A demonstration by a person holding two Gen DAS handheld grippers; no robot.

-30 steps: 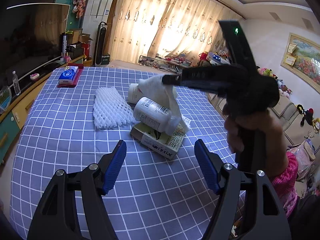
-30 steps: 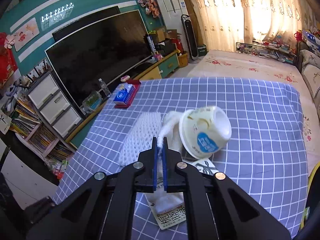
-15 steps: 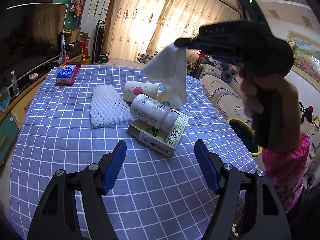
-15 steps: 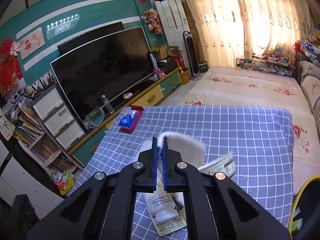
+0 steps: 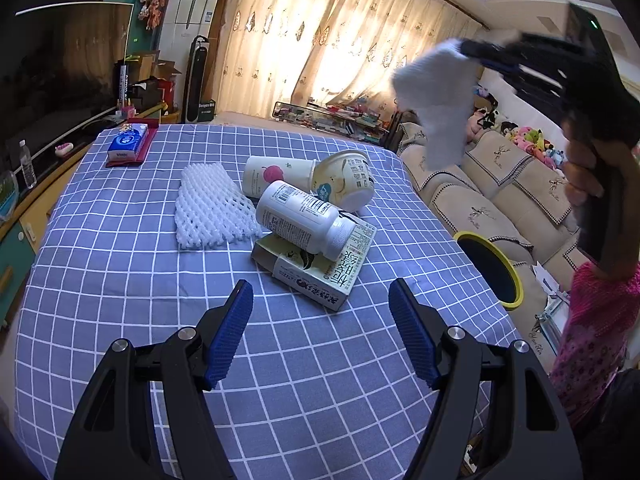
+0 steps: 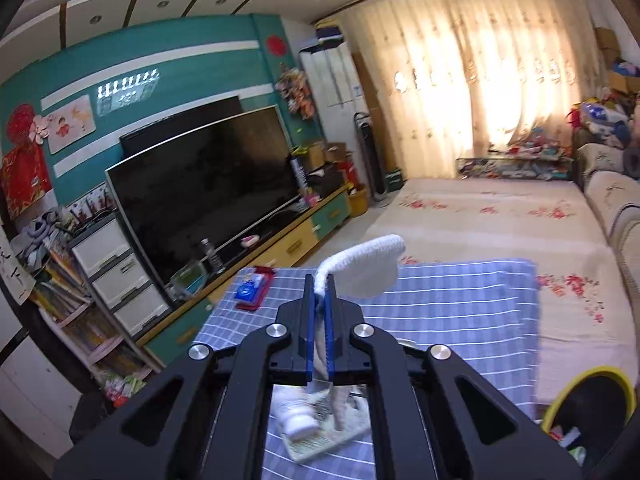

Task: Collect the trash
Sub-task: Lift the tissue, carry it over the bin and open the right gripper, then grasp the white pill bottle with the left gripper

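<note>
My right gripper (image 6: pixel 319 296) is shut on a white tissue (image 6: pixel 366 266) and holds it high, right of the table; it shows in the left wrist view (image 5: pixel 472 46) with the tissue (image 5: pixel 436 96) hanging from it. My left gripper (image 5: pixel 320 336) is open and empty, low over the near part of the blue checked table (image 5: pixel 120 280). Ahead of it lie a white pill bottle (image 5: pixel 300 218) on a flat carton (image 5: pixel 320 264), two tipped cups (image 5: pixel 280 174) (image 5: pixel 346 182) and a white foam net (image 5: pixel 210 208).
A yellow-rimmed black trash bin (image 5: pixel 490 268) stands on the floor right of the table, also in the right wrist view (image 6: pixel 592 416). A tissue pack on a red tray (image 5: pixel 128 146) lies at the far left corner. A sofa (image 5: pixel 500 184) runs beyond the bin.
My right gripper has lifted the tissue off the pile and carried it up and to the right, away from the table. The left gripper stays open in place.
</note>
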